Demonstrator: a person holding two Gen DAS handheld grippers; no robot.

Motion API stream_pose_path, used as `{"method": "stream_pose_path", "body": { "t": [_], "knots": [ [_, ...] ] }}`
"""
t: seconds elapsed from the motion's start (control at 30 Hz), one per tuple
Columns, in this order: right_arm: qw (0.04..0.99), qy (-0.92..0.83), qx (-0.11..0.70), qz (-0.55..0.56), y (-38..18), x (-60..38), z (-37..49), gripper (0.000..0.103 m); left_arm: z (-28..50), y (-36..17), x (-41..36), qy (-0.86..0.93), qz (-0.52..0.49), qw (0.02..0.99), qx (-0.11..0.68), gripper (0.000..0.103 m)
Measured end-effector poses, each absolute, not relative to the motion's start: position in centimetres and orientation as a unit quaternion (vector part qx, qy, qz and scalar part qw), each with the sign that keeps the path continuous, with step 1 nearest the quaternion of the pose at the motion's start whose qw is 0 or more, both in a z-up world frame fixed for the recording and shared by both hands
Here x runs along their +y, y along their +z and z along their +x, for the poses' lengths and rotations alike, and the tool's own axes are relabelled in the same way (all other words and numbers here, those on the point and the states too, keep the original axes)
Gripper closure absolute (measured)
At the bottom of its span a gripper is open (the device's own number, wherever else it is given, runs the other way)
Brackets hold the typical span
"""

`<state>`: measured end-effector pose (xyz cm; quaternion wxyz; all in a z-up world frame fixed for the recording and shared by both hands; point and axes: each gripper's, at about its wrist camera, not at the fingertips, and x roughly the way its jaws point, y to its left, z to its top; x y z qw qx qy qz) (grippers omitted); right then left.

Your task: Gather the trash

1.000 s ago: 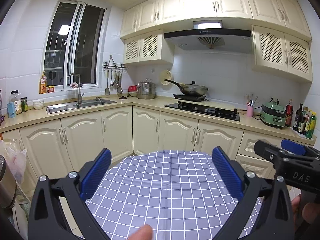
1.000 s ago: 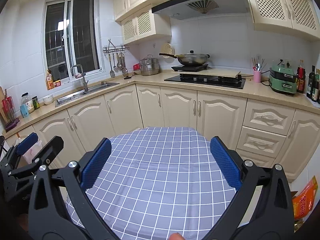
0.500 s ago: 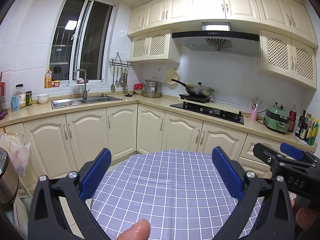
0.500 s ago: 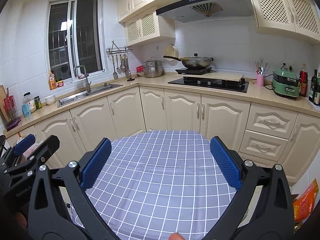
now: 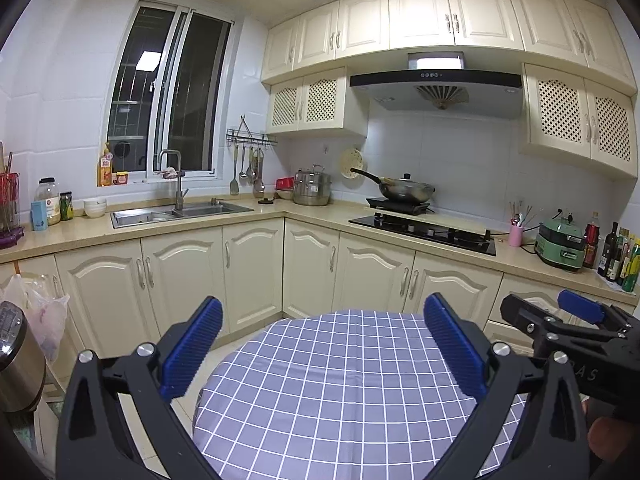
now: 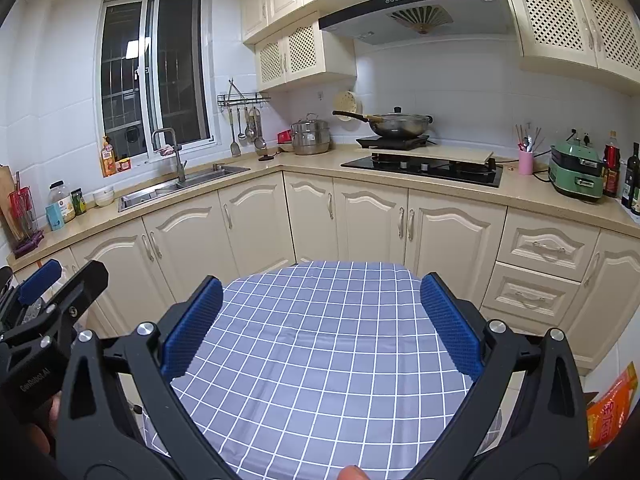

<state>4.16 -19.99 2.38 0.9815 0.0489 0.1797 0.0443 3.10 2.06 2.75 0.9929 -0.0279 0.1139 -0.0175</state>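
My left gripper (image 5: 322, 320) stands open over a round table (image 5: 340, 384) covered with a blue checked cloth, and nothing is between its blue pads (image 5: 192, 348). My right gripper (image 6: 322, 296) is open too, above the same table (image 6: 320, 344), also holding nothing. Each gripper shows at the edge of the other's view: the right gripper (image 5: 548, 312) at the right, the left gripper (image 6: 68, 280) at the left. The visible cloth has no trash on it. An orange packet (image 6: 612, 408) lies low at the right, beside the table.
Cream cabinets (image 5: 256, 272) with a counter wrap around behind the table. The counter carries a sink (image 5: 176, 212), a hob (image 5: 424, 232) with a wok, and bottles (image 5: 616, 252). A plastic bag (image 5: 44, 320) and a steel container (image 5: 16, 360) stand at the left.
Both cameras have tilted upward, so the table sits lower in each view. The fingertip at the bottom of the left wrist view has gone out of sight. Both grippers stay open.
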Motion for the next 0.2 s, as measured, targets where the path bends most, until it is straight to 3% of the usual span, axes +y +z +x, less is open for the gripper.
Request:
{"method": "stream_pose_path", "body": {
  "t": [0.2],
  "knots": [
    [0.982, 0.043, 0.178, 0.05, 2.24, -19.98, 4.25, 0.006, 3.41, 2.58, 1.67, -0.018, -0.022, 0.992, 0.119, 0.004]
  ]
}}
